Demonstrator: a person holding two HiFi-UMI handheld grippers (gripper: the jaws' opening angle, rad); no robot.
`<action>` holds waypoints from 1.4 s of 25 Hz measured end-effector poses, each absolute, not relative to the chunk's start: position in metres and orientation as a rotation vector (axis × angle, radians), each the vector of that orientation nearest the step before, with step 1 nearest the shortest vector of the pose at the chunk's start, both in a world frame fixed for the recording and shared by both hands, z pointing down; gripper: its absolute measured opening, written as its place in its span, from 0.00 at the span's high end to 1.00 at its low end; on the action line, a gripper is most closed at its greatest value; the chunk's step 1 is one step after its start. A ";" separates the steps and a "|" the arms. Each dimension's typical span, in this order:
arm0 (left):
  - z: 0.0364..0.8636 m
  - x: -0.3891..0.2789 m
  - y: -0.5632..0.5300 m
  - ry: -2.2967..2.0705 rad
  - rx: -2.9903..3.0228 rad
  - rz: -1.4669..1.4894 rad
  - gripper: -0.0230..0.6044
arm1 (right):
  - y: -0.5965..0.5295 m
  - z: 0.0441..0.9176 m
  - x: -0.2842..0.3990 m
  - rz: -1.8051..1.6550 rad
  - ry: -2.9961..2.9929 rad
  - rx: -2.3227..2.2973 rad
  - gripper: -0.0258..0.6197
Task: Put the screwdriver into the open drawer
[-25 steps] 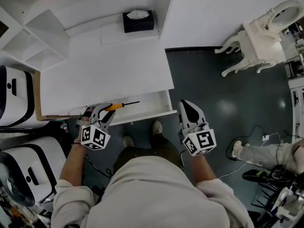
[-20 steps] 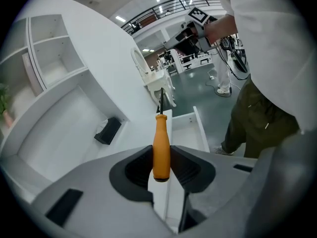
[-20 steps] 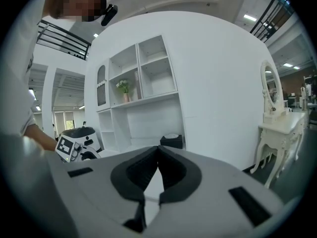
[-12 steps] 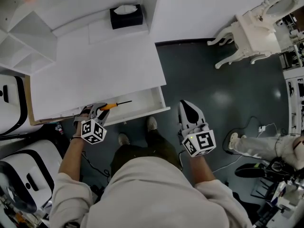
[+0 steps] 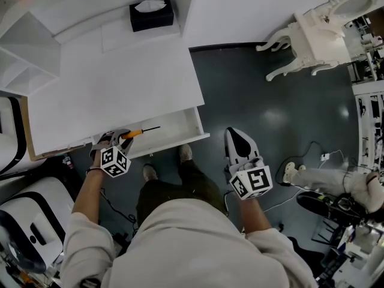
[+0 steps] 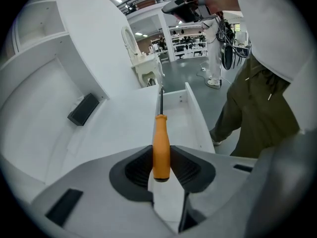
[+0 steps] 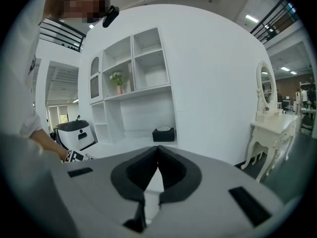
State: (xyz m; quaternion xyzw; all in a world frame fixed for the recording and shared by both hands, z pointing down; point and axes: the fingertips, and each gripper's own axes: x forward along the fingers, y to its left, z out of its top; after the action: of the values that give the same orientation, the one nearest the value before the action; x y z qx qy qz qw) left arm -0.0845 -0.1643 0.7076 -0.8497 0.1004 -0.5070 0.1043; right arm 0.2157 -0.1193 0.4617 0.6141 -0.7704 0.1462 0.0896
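Note:
My left gripper (image 5: 122,137) (image 6: 161,166) is shut on the orange handle of the screwdriver (image 6: 161,142) (image 5: 138,132). The thin dark shaft points out over the open white drawer (image 5: 187,123) (image 6: 182,114) under the desk's front edge. The gripper tilts steeply down just above the drawer's left part. My right gripper (image 5: 237,138) (image 7: 157,163) hangs over the dark floor to the right of the drawer; its jaws meet at the tips with nothing between them.
The white desk top (image 5: 120,83) carries a black tissue box (image 5: 152,14) at the back. White shelves (image 5: 24,59) stand at the left, a white dressing table (image 5: 321,29) at the upper right. The person's legs and shoes (image 5: 185,153) are below the drawer front.
My left gripper has sunk with the screwdriver toward the open drawer. The right gripper has barely shifted.

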 end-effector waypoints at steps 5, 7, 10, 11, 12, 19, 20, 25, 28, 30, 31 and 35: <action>0.735 -0.082 -0.165 0.243 -2.511 -1.531 0.79 | -0.120 0.471 0.218 0.444 -2.261 1.813 0.95; 0.746 -0.082 -0.165 0.227 -2.514 -1.546 0.79 | -0.121 0.474 0.220 0.450 -2.247 1.811 0.95; 0.763 -0.083 -0.165 0.208 -2.519 -1.570 0.79 | -0.122 0.478 0.222 0.456 -2.232 1.809 0.95; 0.769 -0.083 -0.165 0.202 -2.520 -1.578 0.79 | -0.122 0.480 0.222 0.458 -2.226 1.807 0.95; 0.775 -0.083 -0.164 0.197 -2.522 -1.587 0.79 | -0.122 0.482 0.223 0.460 -2.220 1.805 0.96; 0.813 -0.082 -0.160 0.134 -2.526 -1.646 0.79 | -0.123 0.495 0.226 0.480 -2.181 1.790 0.95; 0.818 -0.083 -0.160 0.126 -2.523 -1.655 0.79 | -0.123 0.496 0.226 0.482 -2.178 1.789 0.95; 0.840 -0.087 -0.160 0.105 -2.514 -1.703 0.79 | -0.125 0.503 0.227 0.495 -2.166 1.776 0.96; 0.855 -0.090 -0.160 0.086 -2.507 -1.739 0.79 | -0.128 0.510 0.226 0.503 -2.160 1.765 0.95; 0.862 -0.091 -0.159 0.083 -2.507 -1.756 0.79 | -0.129 0.513 0.226 0.507 -2.157 1.756 0.95; 0.865 -0.090 -0.159 0.084 -2.508 -1.761 0.79 | -0.129 0.514 0.227 0.509 -2.154 1.752 0.95; 0.875 -0.089 -0.158 0.062 -2.498 -1.781 0.79 | -0.132 0.519 0.229 0.521 -2.141 1.739 0.96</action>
State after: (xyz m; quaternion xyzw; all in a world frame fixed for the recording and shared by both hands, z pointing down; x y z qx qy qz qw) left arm -0.0887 -0.1577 0.8745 -0.8135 0.0202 -0.5801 0.0364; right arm 0.2285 -0.1315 0.5186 0.6108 -0.7522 0.1830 0.1665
